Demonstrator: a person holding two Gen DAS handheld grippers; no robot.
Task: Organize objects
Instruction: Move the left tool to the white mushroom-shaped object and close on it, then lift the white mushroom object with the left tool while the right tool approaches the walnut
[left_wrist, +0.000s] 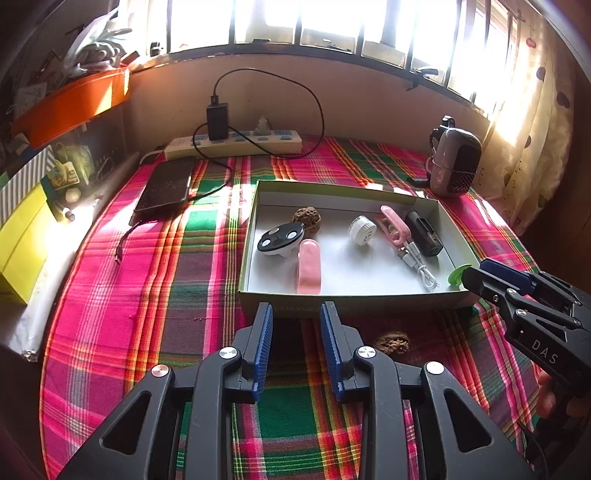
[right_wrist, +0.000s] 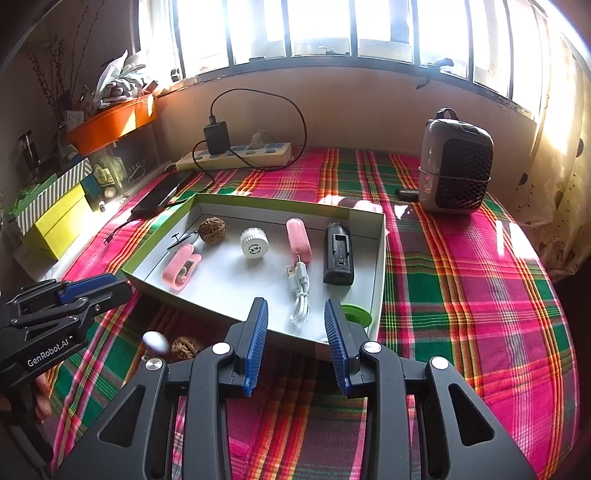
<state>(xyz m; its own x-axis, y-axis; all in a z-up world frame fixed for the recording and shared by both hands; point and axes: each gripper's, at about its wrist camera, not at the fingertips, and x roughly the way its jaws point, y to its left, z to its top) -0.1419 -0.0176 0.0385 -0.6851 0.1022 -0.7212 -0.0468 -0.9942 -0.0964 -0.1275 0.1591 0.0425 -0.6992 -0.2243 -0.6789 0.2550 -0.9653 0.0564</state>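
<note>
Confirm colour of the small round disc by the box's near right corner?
Bright green round disc, clearest in the right wrist view.

Both wrist views angled down, facing the window, close over the plaid cloth (left_wrist: 155, 280); sharing the tray (left_wrist: 354, 295)

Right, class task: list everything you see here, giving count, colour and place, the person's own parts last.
box: one, green-rimmed, on the plaid cloth
walnuts: two, brown, one in the box, one before it
egg-shaped thing: one, white, beside outer walnut
pink gadgets: two, in the box
white cap: one, in the box
black block: one, box's right side
USB cable: one, white, in the box
power strip: one, cream, by the wall
phone: one, black, left of the box
left tongs: one, black, blue pads, open
right tongs: one, same, open
</note>
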